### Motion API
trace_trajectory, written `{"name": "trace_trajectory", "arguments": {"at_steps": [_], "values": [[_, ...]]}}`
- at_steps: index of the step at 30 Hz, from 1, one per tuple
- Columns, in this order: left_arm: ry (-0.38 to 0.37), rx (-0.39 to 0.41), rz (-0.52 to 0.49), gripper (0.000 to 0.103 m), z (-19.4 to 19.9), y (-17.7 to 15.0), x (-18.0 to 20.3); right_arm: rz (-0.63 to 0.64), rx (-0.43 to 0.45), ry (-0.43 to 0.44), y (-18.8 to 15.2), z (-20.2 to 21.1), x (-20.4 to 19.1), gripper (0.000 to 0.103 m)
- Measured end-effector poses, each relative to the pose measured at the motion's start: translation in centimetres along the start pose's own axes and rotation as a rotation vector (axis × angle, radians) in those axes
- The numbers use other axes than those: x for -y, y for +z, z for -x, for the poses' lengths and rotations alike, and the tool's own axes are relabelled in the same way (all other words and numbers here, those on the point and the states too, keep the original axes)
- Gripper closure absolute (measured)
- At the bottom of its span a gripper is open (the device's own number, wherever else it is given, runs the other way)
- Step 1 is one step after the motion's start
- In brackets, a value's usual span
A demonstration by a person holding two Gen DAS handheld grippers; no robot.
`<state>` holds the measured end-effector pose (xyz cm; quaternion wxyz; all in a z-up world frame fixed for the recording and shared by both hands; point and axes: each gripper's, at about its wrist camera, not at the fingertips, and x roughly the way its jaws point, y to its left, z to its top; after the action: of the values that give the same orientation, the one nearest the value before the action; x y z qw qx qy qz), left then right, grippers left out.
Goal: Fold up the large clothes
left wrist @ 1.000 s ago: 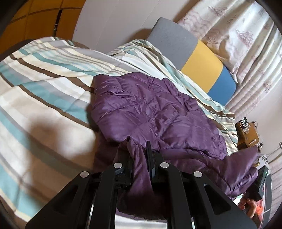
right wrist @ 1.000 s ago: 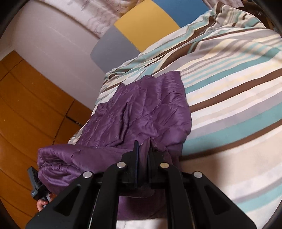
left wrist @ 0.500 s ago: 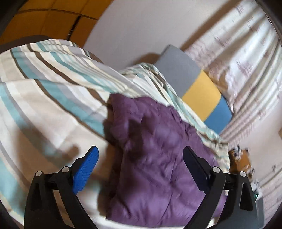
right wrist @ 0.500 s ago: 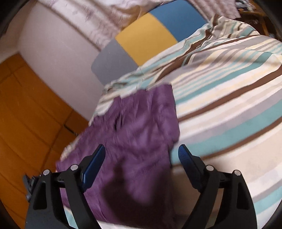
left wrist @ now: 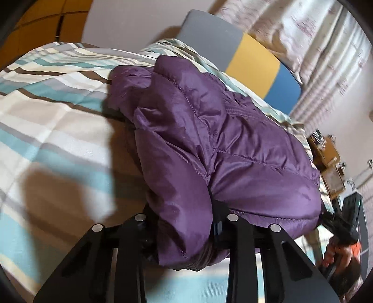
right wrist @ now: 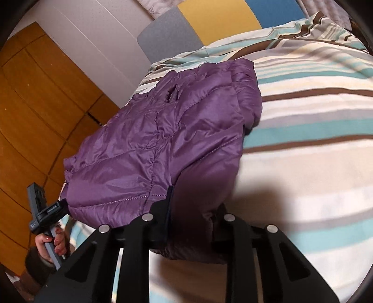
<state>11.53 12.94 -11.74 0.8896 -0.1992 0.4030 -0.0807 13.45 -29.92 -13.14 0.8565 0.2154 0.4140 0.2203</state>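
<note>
Left wrist view: bed [left wrist: 53, 130] carries the jacket [left wrist: 233, 144], folded near its front edge. Puffy, slick, light; best pinched at thick folded edges. Left gripper [left wrist: 186, 223] and right gripper [right wrist: 193, 223] are closing on those edges.

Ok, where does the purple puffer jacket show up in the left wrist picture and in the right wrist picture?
Left wrist view: the purple jacket fills the centre and right, its near edge bunched between the closing left gripper jaws.
Right wrist view: the jacket lies centre-left, its near edge between the closing right gripper jaws.
Shared landmark: the grey, yellow and blue headboard, beyond the jacket in both views.
</note>
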Motion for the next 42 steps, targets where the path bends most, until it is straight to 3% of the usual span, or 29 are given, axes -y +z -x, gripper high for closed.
{"name": "trace_trajectory", "arguments": {"at_steps": [13,14,16,17,18,20,25,26,27,29,30,37,42], "values": [[-0.09,-0.064,-0.068,0.072,7.1,-8.9,1.3,0.094,-0.101,0.035,-6.3,7.1,-0.7,0.081],[-0.088,-0.058,-0.086,0.066,7.7,-9.4,1.5,0.093,-0.103,0.036,-6.5,7.4,-0.6,0.073],[-0.085,-0.024,-0.126,0.048,8.8,-9.4,1.7,0.085,-0.087,0.025,-6.1,7.9,-0.5,0.049],[-0.084,0.004,-0.143,0.032,9.2,-9.1,1.8,0.078,-0.056,0.025,-5.7,8.4,-0.2,0.04],[-0.071,0.051,-0.164,0.021,9.9,-8.7,2.0,0.072,-0.022,0.02,-5.1,8.7,0.0,0.04],[-0.061,0.1,-0.176,0.019,10.4,-7.4,2.3,0.06,0.02,0.007,-3.5,8.5,0.2,0.04],[-0.048,0.087,-0.134,0.013,7.4,-4.0,2.6,0.084,0.024,-0.026,0.2,5.2,-0.2,0.04],[-0.061,0.078,-0.122,0.022,7.1,-3.8,2.3,0.089,0.021,-0.031,0.3,4.8,-0.4,0.046],[-0.064,0.067,-0.109,0.05,6.8,-3.5,2.3,0.093,0.016,-0.035,0.6,4.5,-0.5,0.063],[-0.048,0.045,-0.081,0.079,6.6,-3.1,2.5,0.126,-0.006,-0.029,1.0,4.1,-1.3,0.082],[-0.059,0.055,-0.064,0.087,7.1,-2.9,2.5,0.149,-0.001,-0.03,0.5,4.9,-1.6,0.086],[-0.061,0.241,-0.078,0.095,12.3,-0.6,4.4,0.203,0.141,0.029,2.9,10.2,-4.9,0.091],[-0.025,0.375,-0.077,0.095,12.9,2.6,5.9,0.229,0.27,0.042,6.4,11.6,-7.0,0.091]]}}
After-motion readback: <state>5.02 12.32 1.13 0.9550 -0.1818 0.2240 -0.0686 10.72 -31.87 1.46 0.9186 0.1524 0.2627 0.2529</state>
